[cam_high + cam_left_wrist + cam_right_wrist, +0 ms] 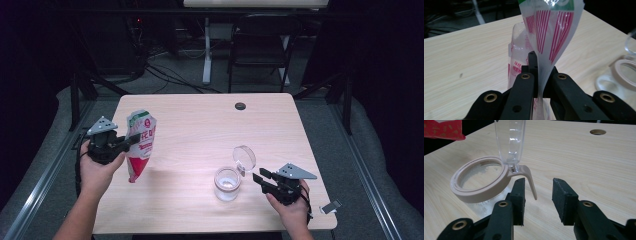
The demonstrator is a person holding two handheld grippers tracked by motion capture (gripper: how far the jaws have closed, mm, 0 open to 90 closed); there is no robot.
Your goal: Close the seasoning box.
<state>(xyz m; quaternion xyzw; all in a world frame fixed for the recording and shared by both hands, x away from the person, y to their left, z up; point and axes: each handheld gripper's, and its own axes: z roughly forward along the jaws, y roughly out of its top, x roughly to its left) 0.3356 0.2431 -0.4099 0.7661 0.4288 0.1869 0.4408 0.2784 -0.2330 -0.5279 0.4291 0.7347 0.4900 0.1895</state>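
The jar point(227, 183) has its lid point(244, 158) flipped up, the left gripper point(131, 142) pinches the bag point(140, 145) up off the table, nothing is poured yet, and the right gripper point(260, 176) waits with its jaws apart.

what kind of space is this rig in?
Probably a lab or workshop data-collection room, not a home. A bare wooden table stands on grey floor amid dark curtains, with loose cables and a folding chair behind it, and metal rails alongside.

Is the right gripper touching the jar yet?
Apart. The right gripper view shows the right gripper with jaws open and bare table between them; the jar and its latch tab sit just beyond the left jaw tip, a sliver of gap visible.
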